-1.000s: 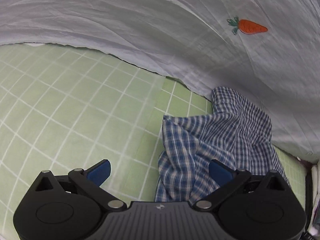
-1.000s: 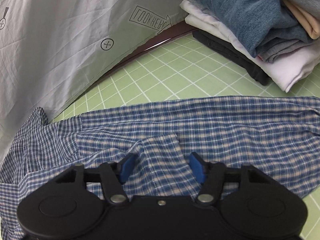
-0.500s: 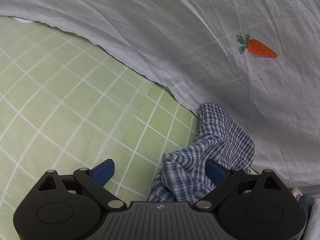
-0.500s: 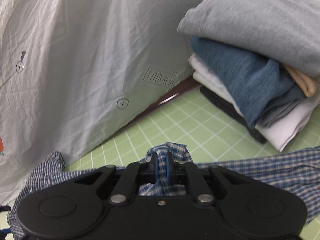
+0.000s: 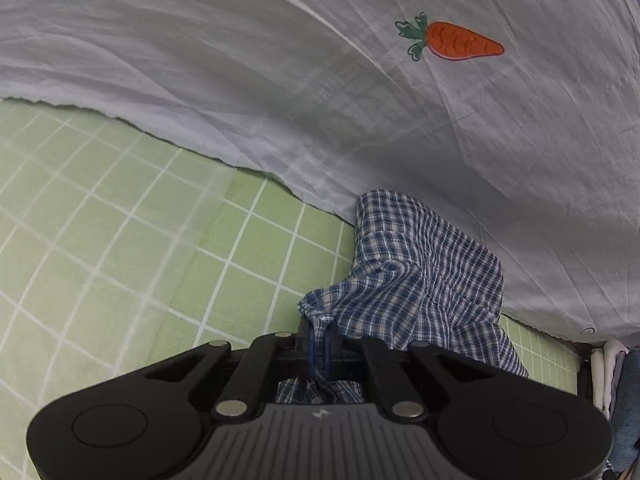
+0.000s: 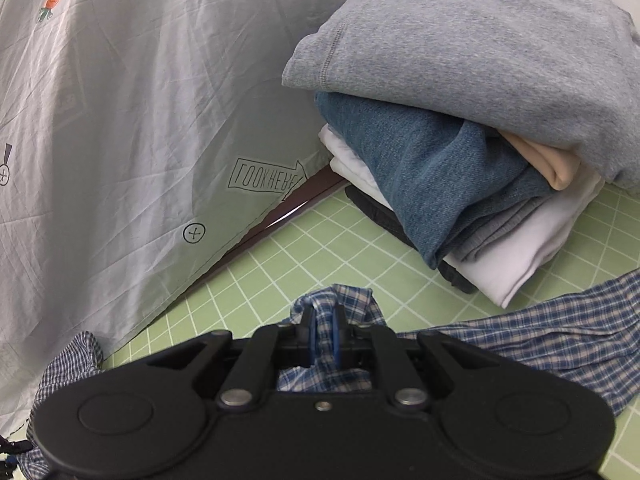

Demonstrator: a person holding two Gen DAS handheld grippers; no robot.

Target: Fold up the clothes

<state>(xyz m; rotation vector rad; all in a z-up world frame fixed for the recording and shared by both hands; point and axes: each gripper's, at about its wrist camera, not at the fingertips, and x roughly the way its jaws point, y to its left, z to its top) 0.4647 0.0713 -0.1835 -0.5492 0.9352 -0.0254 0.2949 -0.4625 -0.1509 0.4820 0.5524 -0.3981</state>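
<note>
A blue-and-white checked shirt (image 5: 424,280) lies bunched on the green grid sheet (image 5: 100,248). My left gripper (image 5: 319,346) is shut on a pinched fold at its near edge, with cloth pushed up between the blue pads. In the right wrist view the same checked shirt (image 6: 560,336) trails off to the right across the green grid sheet (image 6: 304,256). My right gripper (image 6: 323,338) is shut on another raised fold of it, lifted off the sheet. The cloth under both gripper bodies is hidden.
A pale grey bedsheet (image 5: 360,120) with a carrot print (image 5: 452,42) hangs behind the shirt and meets the green sheet. A stack of folded clothes (image 6: 460,132), grey on top, then blue, white and black, sits at the back right.
My left gripper went from wide open around the shirt's edge to shut on it. My right gripper closed on a fold and lifted it, so the folded stack now looks nearer.
</note>
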